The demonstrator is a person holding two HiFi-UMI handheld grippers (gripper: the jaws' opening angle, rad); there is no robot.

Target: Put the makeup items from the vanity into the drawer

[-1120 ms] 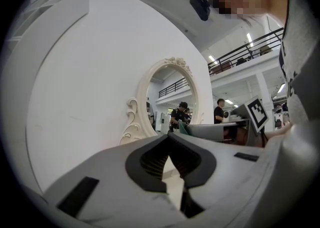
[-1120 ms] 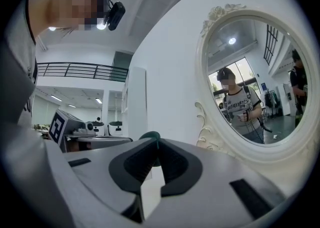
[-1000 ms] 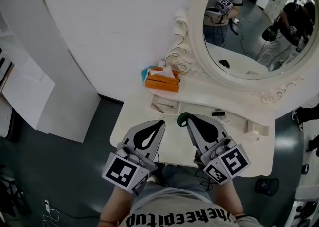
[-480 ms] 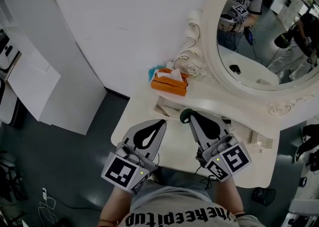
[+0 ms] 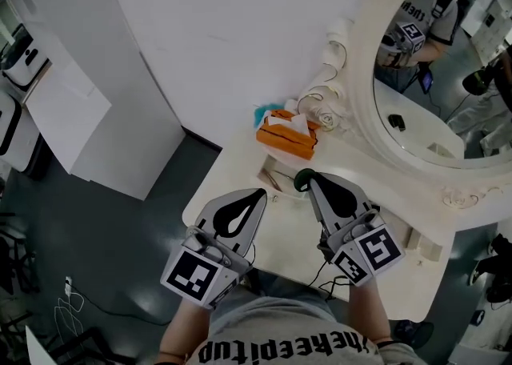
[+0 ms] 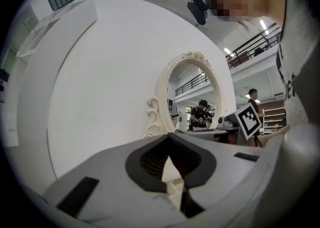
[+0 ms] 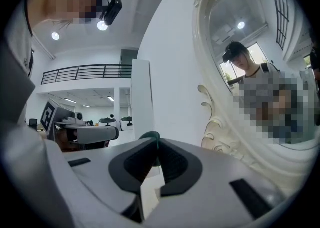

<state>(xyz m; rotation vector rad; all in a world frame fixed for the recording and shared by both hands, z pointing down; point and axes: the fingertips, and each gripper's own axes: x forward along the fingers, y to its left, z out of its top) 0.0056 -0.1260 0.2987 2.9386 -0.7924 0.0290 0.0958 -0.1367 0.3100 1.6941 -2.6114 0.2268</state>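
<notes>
In the head view both grippers hover over the white vanity [image 5: 240,203]. My right gripper [image 5: 308,180] is shut on a small dark green round makeup item [image 5: 302,181], which also shows at the jaw tips in the right gripper view as a green item [image 7: 150,136]. It hangs just right of the open drawer [image 5: 279,173], a shallow recess with thin items inside. My left gripper [image 5: 258,194] is shut with nothing in it; its tips meet in the left gripper view [image 6: 170,144].
An orange tissue box [image 5: 286,134] stands behind the drawer with a teal thing [image 5: 268,112] beside it. The oval mirror [image 5: 436,75] with its ornate frame rises at the right. A small white box [image 5: 421,244] sits at the vanity's right end. White panels [image 5: 80,107] stand left.
The head view has swung, so the vanity sits further right and higher. The right gripper with the green item is now closer to the drawer. Both grippers stay shut.
</notes>
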